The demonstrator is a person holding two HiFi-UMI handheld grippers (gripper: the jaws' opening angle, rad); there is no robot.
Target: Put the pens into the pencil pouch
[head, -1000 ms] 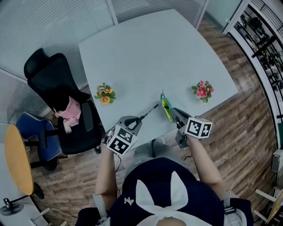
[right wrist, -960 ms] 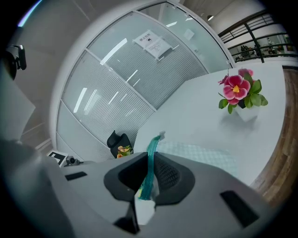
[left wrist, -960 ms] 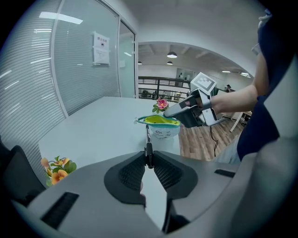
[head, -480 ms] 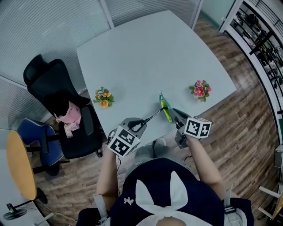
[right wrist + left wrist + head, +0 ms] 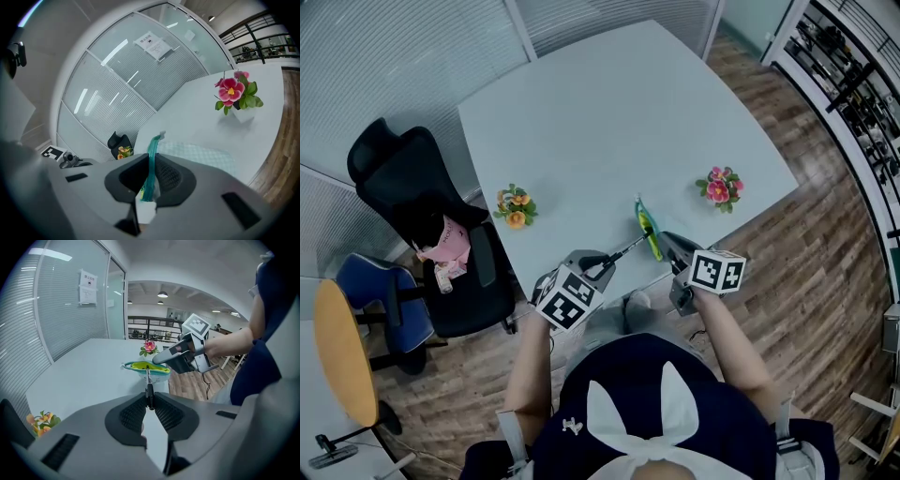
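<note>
Just left of the pencil pouch (image 5: 646,225), in the head view, the left gripper (image 5: 600,263) holds a dark pen (image 5: 624,250) by its rear end, with its jaws nearly together on the slim barrel. A second ago the pen's tip hung short of the pouch, over bare table (image 5: 609,122). Now the hand has carried it across, and the tip meets the pouch's green mouth. On the pouch's other side the right gripper (image 5: 667,240) has not shifted and pinches the near end of the pouch. The pouch stands on edge by the table's near rim, with a pot of orange flowers (image 5: 515,205) well to its left and a pot of pink flowers (image 5: 717,187) well to its right.

From the left gripper view, the ribbed pads clamp the pen (image 5: 148,387), which points straight at the pencil pouch (image 5: 145,367). The pouch's yellow-green lining gapes upward. The tip lies at or just inside the opening; I cannot tell which. The right gripper (image 5: 161,359) grips the pouch's right end.

From the right gripper view, the jaws stand narrow, shut on the pencil pouch (image 5: 152,157) along its teal edge, and mesh fabric spreads to the right of it.

By my reading, the approach is finished and the insertion is only beginning. The pen still needs pushing along the pouch's length before the left jaws let go.
</note>
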